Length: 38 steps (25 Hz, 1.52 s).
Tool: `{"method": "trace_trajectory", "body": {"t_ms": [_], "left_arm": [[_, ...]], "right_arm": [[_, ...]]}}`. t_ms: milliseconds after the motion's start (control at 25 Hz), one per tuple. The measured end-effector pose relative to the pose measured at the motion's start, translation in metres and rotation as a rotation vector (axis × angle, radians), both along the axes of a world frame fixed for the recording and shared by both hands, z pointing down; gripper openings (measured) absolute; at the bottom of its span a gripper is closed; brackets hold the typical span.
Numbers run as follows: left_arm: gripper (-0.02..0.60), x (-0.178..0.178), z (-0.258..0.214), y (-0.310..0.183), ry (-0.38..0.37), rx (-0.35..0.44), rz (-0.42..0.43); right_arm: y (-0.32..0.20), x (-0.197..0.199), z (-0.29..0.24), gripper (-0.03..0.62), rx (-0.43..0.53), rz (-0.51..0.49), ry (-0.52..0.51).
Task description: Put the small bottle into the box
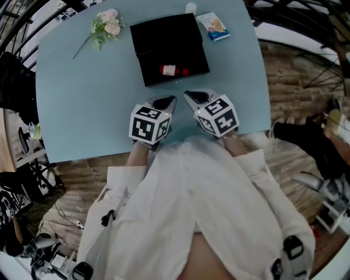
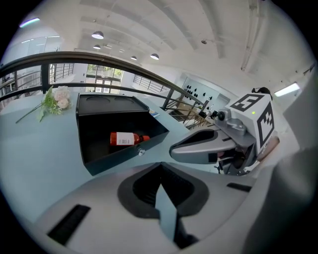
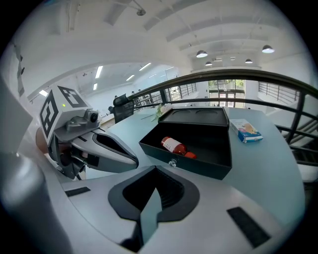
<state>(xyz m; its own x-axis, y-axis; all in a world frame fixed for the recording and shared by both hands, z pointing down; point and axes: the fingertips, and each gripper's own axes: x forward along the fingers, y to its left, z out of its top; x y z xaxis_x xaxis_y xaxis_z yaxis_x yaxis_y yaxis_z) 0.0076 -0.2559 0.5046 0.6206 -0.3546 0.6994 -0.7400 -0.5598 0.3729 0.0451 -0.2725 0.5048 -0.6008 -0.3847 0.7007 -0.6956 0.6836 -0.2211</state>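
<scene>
— Where's the small bottle (image 1: 173,70)?
— On its side inside the open box (image 1: 153,74), at twelve o'clock from your tools and apart from both.
— And the tools?
— Your left tool (image 1: 170,100) and right tool (image 1: 189,96) are both clenched on nothing, side by side at the bench's (image 1: 82,109) six-o'clock edge.

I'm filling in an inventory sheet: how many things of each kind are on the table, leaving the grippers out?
Black box: 1
Small bottle: 1
Flower sprig: 1
Small carton: 1
Small white item, too small to identify: 1
Total: 5
</scene>
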Motion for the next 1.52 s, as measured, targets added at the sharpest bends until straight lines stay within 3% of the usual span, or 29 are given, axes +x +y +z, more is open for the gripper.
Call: {"method": "trace_trajectory", "body": {"t_ms": [1000,1520], "left_arm": [[0.003,-0.002,0.004,0.002,0.008,-0.028,0.006],[0.003,-0.002,0.004,-0.002,0.02,-0.031,0.002]], "right_arm": [[0.012,-0.01,0.008,0.003,-0.035,-0.079,0.016],[0.007,-0.01,0.008,0.002,-0.039,-0.058,0.008]]}}
